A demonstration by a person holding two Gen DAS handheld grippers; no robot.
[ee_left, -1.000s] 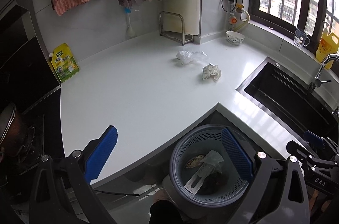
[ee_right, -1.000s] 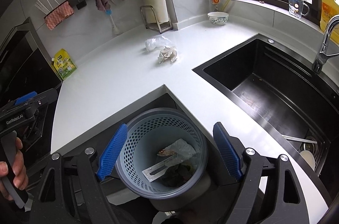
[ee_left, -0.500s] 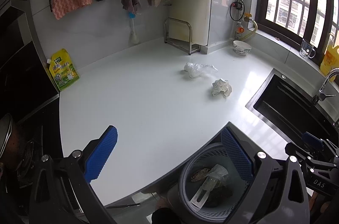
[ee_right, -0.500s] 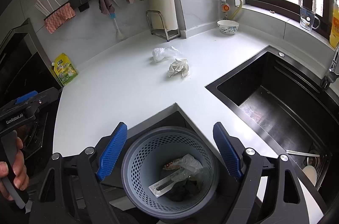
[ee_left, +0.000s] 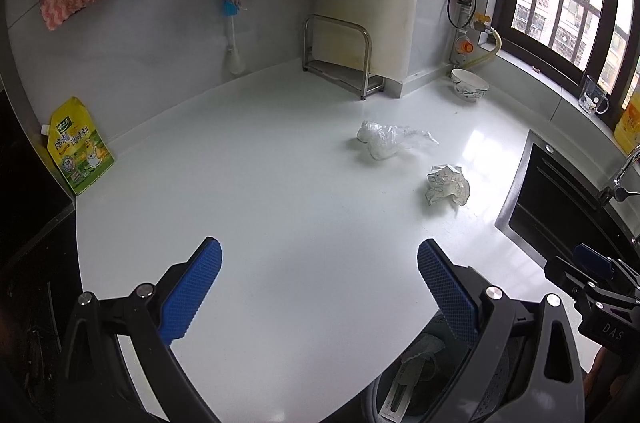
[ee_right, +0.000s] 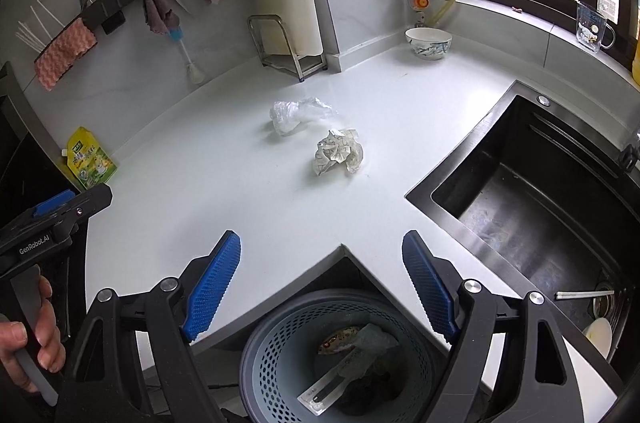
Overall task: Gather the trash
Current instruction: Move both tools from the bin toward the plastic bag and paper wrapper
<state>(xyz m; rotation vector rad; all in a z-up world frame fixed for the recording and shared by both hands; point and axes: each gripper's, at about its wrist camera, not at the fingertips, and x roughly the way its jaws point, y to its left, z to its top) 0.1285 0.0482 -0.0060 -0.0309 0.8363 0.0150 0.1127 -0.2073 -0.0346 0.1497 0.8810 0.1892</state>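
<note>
A crumpled clear plastic bag [ee_left: 390, 139] [ee_right: 296, 113] and a crumpled paper wrapper [ee_left: 446, 185] [ee_right: 338, 151] lie on the white counter [ee_left: 280, 191] [ee_right: 224, 163]. A grey perforated trash basket [ee_right: 280, 351] [ee_left: 376, 399] sits below the counter's inner corner with wrappers inside. My left gripper [ee_left: 318, 287] is open and empty over the counter, well short of the trash. My right gripper [ee_right: 320, 287] is open and empty above the basket and counter edge.
A black sink [ee_right: 532, 199] lies to the right with a faucet [ee_left: 624, 175]. A bowl [ee_right: 428, 43], a cutting board rack [ee_right: 288, 51], a yellow pouch [ee_left: 78, 147] and a glass mug [ee_right: 592, 27] stand along the back. A stove is at the left.
Both grippers have risen and moved forward from over the basket toward the counter. The trash pieces look nearer. Both stay open and empty.
</note>
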